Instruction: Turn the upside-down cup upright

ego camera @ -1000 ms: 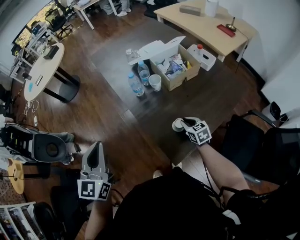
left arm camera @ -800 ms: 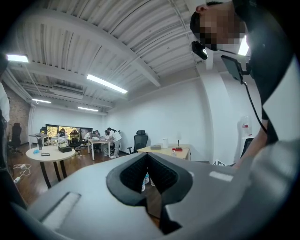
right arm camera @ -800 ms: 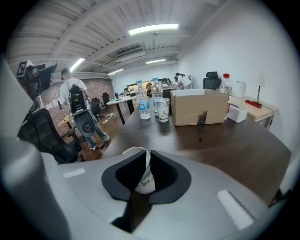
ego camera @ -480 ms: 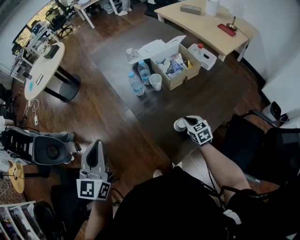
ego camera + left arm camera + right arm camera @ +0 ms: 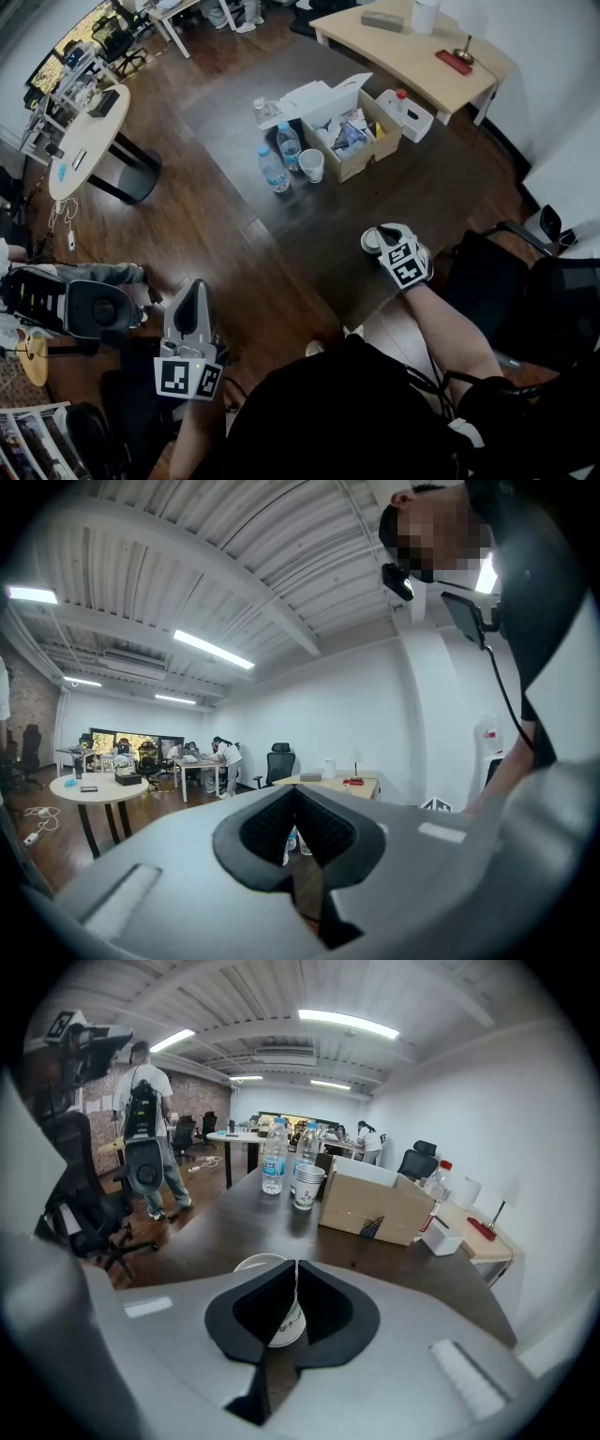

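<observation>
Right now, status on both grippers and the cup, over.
Left gripper shut, empty, beside table. Right gripper shut on wall of paper cup near table edge; cup not clearly upright. Box and bottles far across, clear.

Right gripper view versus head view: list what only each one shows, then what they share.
Only the right gripper view: the right gripper seen close, its fingers pinched on the thin wall of the cup, and the ceiling lights.
Only the head view: the left gripper, held away from the dark table, and the round table.
Both: the cup, the cardboard box, the water bottles and the dark table.
</observation>
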Tool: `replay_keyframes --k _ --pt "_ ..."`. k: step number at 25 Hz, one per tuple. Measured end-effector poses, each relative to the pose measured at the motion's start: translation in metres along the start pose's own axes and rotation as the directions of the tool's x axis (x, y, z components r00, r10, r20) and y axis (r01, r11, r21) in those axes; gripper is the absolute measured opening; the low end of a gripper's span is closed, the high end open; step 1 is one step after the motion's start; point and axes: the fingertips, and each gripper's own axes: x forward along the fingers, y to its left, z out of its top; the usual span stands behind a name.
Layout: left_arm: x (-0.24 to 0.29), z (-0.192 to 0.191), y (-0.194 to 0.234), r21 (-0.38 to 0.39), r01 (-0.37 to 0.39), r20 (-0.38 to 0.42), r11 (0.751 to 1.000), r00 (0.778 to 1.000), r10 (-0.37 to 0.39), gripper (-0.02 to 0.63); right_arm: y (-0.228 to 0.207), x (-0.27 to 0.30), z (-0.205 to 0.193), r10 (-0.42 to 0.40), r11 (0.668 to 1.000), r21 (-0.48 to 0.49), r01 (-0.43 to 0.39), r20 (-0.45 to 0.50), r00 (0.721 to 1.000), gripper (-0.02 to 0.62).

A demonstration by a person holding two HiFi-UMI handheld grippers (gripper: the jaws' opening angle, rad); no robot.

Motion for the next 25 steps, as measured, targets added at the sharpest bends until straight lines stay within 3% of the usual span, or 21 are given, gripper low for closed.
replay_keyframes --k 6,11,17,25 --pt "0.001 0.000 0.001 -0.018 0.002 -0.001 1.000 1.000 -0.002 0.000 0.014 0.002 -0.007 -0.028 0.972 -0.236 0.012 -0.064 0.998 0.012" --pt "-0.001 -0.001 0.002 -0.022 0.003 -0.001 1.000 1.000 -0.003 0.000 0.046 0.001 0.001 0.004 0.947 -0.322 -0.019 -0.046 0.999 0.012" --pt "-0.003 -0.001 0.004 -0.027 -0.001 0.004 1.000 1.000 0.002 0.000 0.083 -0.001 0.010 0.073 0.930 -0.359 -0.077 -0.025 0.997 0.015" --pt "-0.009 0.002 0.008 -0.031 -0.016 0.014 0.999 1.000 0.016 0.000 0.143 -0.002 -0.003 0.191 0.921 -0.338 -0.192 -0.034 0.981 0.023"
